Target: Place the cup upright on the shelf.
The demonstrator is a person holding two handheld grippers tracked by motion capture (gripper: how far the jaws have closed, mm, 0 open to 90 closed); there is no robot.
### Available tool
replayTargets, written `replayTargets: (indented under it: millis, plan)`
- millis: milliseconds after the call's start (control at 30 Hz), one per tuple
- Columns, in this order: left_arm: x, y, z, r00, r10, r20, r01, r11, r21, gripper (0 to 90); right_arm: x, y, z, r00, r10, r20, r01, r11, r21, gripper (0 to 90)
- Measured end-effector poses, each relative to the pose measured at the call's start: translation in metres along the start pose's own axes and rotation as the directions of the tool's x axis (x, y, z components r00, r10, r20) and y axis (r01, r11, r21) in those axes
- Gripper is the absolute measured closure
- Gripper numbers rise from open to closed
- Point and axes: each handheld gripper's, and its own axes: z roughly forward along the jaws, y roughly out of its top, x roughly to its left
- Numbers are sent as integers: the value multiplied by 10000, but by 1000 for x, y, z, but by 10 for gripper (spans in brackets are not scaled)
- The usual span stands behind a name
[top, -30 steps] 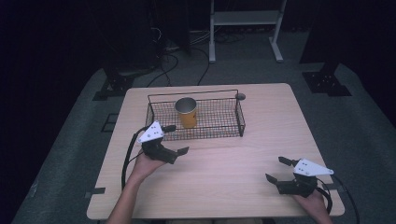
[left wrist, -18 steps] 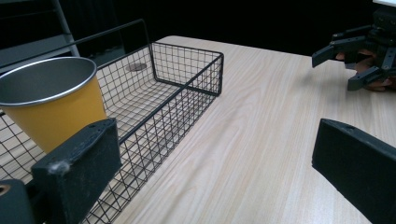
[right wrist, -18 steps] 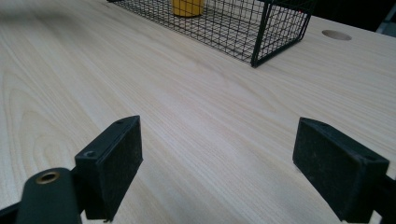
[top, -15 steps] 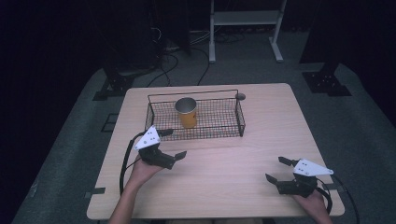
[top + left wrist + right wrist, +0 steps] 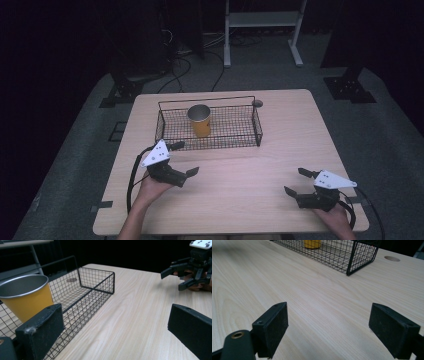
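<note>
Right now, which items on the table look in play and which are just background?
Likely in play:
- yellow cup, upright inside the wire basket
- left hand-held gripper, open, nearest the basket
- right hand-held gripper, open, low over bare table

Just background:
- hole in the tabletop
- white frame and floor cables behind the table

Each hand-held gripper [image 5: 182, 159] has black jaws, a pale, seemingly screw-dotted triangular plate and black cable.
</note>
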Motion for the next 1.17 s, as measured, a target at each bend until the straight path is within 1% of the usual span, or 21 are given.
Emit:
replayTargets:
  millis: [233,300,367,433,500,633,733,800,933,967,1033,1100,1167]
  plan:
    - [-6,-9,-6,9997,-26,-228,30,9999,143,0,0,0,0,10000,-6,-8,6,10000,5,148]
    - [-9,-11,-9,9994,58,-342,-56,10000,54,0,0,0,0,10000,-8,-2,8,10000,2,148]
    - [-11,-14,-12,9994,-3,-339,5,10000,59,0,0,0,0,10000,3,-5,-3,10000,8,148]
    - [-12,-16,-14,9993,17,-373,-13,9999,129,0,0,0,0,10000,4,-14,-4,10000,11,148]
    - [-13,-18,-17,9992,-36,-399,43,9998,172,0,0,0,0,10000,18,-29,-18,10000,10,148]
    - [-15,-24,-24,9988,-288,-401,288,9996,6,0,-1,0,0,10000,41,-37,-41,10000,1,148]
    - [-18,-28,-27,9986,-340,-400,343,9994,64,0,-1,0,0,10000,46,-41,-46,10000,-8,148]
    - [-20,-30,-30,9984,-335,-449,335,9994,-15,0,-1,0,0,10000,51,-45,-52,10000,-13,148]
    - [-23,-36,-36,9973,-564,-473,559,9984,-115,0,-1,0,0,10000,71,-55,-71,10000,-27,148]
    - [-23,-37,-37,9971,-585,-481,582,9983,-77,0,-1,0,0,9999,79,-66,-79,10000,-16,148]
    - [-25,-40,-40,9964,-562,-631,560,9984,-58,0,-1,0,0,10000,70,-63,-71,10000,-26,148]
    - [-26,-41,-43,9958,-645,-656,642,9979,-63,0,-1,0,0,10000,49,-75,-49,10000,-29,148]
    - [-27,-42,-44,9953,-639,-729,638,9980,-25,0,-1,0,0,9999,48,-98,-48,10000,-46,148]
